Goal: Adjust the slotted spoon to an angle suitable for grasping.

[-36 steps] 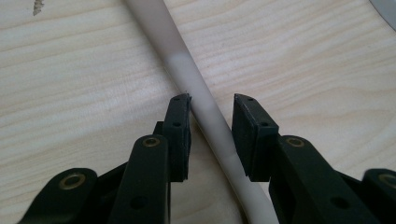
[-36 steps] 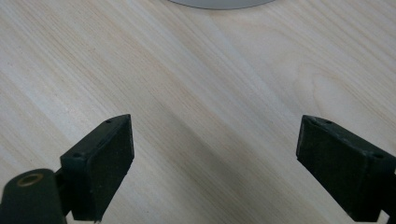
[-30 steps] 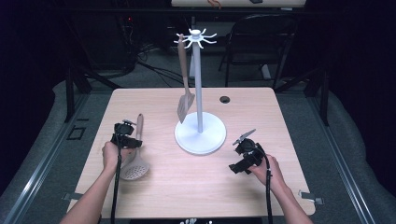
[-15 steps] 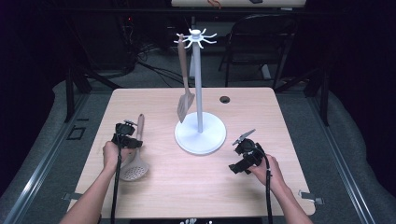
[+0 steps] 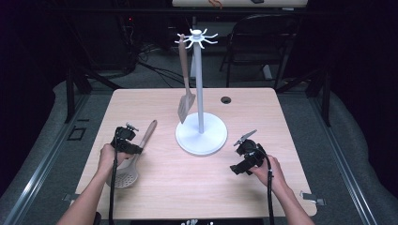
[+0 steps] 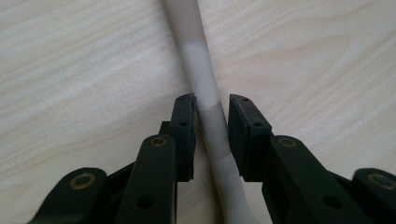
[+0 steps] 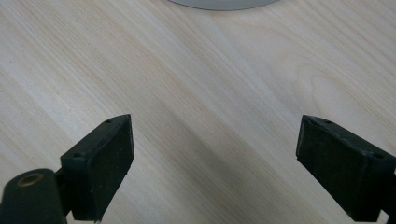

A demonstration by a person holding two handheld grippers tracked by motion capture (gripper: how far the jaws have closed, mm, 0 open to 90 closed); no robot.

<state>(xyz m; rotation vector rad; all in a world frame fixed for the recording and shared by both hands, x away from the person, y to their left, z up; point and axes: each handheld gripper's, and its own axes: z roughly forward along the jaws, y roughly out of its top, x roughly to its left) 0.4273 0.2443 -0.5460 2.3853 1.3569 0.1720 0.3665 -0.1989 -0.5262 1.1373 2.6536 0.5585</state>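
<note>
A slotted spoon (image 5: 126,177) with a pale wooden handle (image 5: 148,132) lies flat on the table at the left. My left gripper (image 5: 134,149) points down over that handle (image 6: 201,60). Its jaws (image 6: 211,105) have just been closing and straddle the handle: one pad touches it, while a thin gap remains at the other. At the right, my right gripper (image 5: 237,157) rests low over bare table, its jaws (image 7: 215,140) wide open with nothing between them. A white hook stand (image 5: 201,138) stands mid-table, and a spatula (image 5: 186,102) hangs from one of its hooks.
The stand's round base edge (image 7: 219,3) lies just ahead of my right gripper. A small dark grommet hole (image 5: 226,100) sits near the table's far edge. A chair (image 5: 263,42) and cables are on the floor behind the wooden table (image 5: 187,187).
</note>
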